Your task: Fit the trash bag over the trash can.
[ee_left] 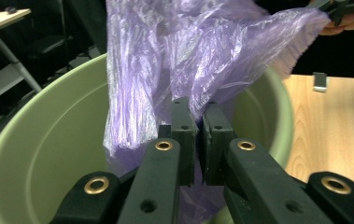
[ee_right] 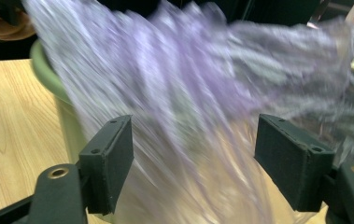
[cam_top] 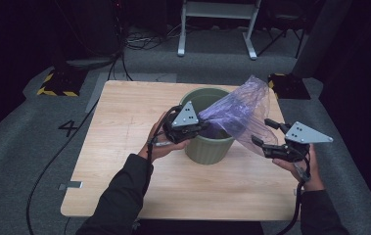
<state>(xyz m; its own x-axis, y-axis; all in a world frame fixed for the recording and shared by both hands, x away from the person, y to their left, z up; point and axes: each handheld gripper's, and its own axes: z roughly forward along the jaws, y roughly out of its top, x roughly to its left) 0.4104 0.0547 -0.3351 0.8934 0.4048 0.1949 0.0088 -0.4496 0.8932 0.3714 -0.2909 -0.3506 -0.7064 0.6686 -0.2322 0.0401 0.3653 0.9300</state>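
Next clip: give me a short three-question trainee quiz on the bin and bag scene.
1. True or false: the left gripper is clamped on the purple bag.
2. The right gripper is: A) wide open, B) shut on the bag, C) shut on the bin's rim.
3. What does the green bin stand on?

Key:
1. True; its pads pinch the film over the bin.
2. A; the bag lies between the jaws, unpressed.
3. The wooden table.

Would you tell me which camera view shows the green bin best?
The high view: the green bin stands whole on the table, with the purple bag draped over its rim. The left gripper view gives a close look at its rim and inside wall; the right gripper view catches an edge behind blurred plastic.
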